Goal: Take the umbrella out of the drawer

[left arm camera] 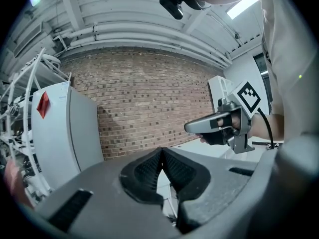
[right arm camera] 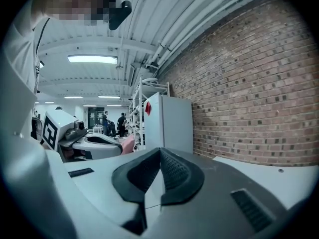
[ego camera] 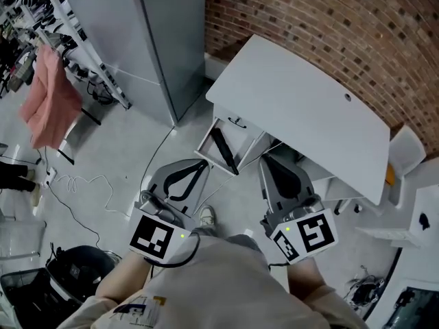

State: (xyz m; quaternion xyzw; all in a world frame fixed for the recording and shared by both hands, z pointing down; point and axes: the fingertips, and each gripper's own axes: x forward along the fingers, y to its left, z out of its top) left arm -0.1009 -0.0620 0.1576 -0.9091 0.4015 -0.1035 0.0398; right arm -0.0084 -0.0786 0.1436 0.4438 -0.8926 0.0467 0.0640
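A black folded umbrella [ego camera: 224,151] lies slantwise in the open white drawer [ego camera: 208,140] under the left end of the white desk [ego camera: 302,108]. My left gripper [ego camera: 203,163] hovers just in front of the drawer, its jaws shut and empty, tips meeting [left arm camera: 162,149]. My right gripper [ego camera: 266,159] is held beside it to the right, by the desk's front edge, also shut on nothing [right arm camera: 160,149]. Both point nearly level towards the desk and brick wall. Neither gripper view shows the umbrella.
A tall grey cabinet [ego camera: 164,40] stands left of the desk against the brick wall [ego camera: 329,19]. A pink cloth [ego camera: 48,94] hangs on a rack at far left, with cables [ego camera: 82,184] on the floor. A white chair [ego camera: 406,149] is at the right.
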